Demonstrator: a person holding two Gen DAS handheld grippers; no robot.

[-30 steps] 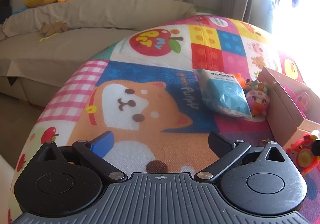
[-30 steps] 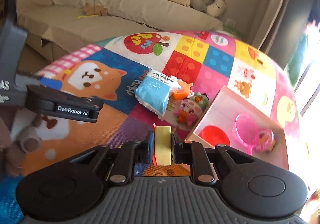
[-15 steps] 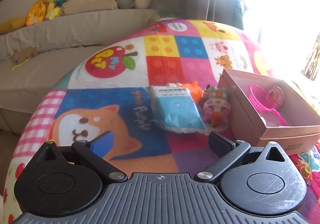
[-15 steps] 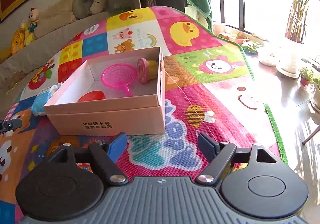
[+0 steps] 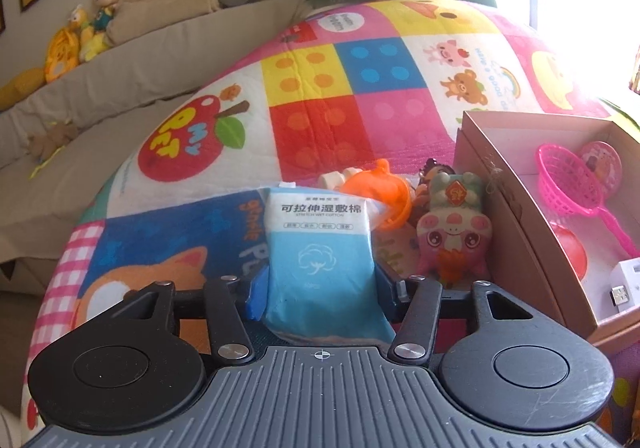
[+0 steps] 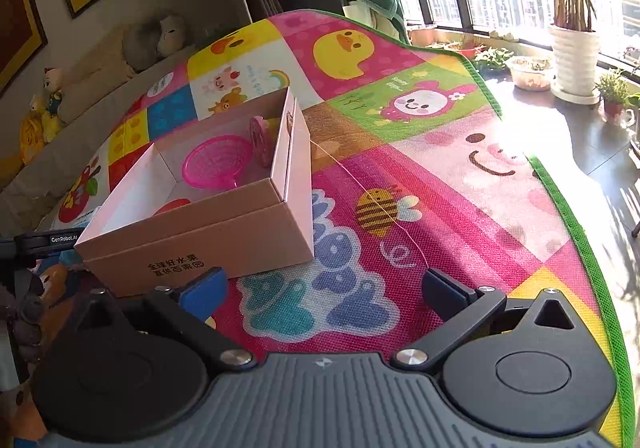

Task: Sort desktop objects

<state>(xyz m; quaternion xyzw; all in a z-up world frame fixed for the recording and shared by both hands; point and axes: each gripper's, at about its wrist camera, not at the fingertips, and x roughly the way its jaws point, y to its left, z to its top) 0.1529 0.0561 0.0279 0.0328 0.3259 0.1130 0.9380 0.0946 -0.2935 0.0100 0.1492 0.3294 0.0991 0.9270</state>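
The left gripper (image 5: 318,288) has its jaws pinching the blue pack of wet cotton pads (image 5: 320,248), which lies on the colourful play mat (image 5: 312,119) just left of the cardboard box (image 5: 500,207). The pack is soft, so it may sag or slip out when lifted, because only its near end is held. It could also drag the pink pig toy (image 5: 452,236) and the orange toy (image 5: 380,191) that lie just beside it. The right gripper (image 6: 324,288) has its jaws spread and opening, with nothing between them, near the box corner. It might bump the box (image 6: 208,240).
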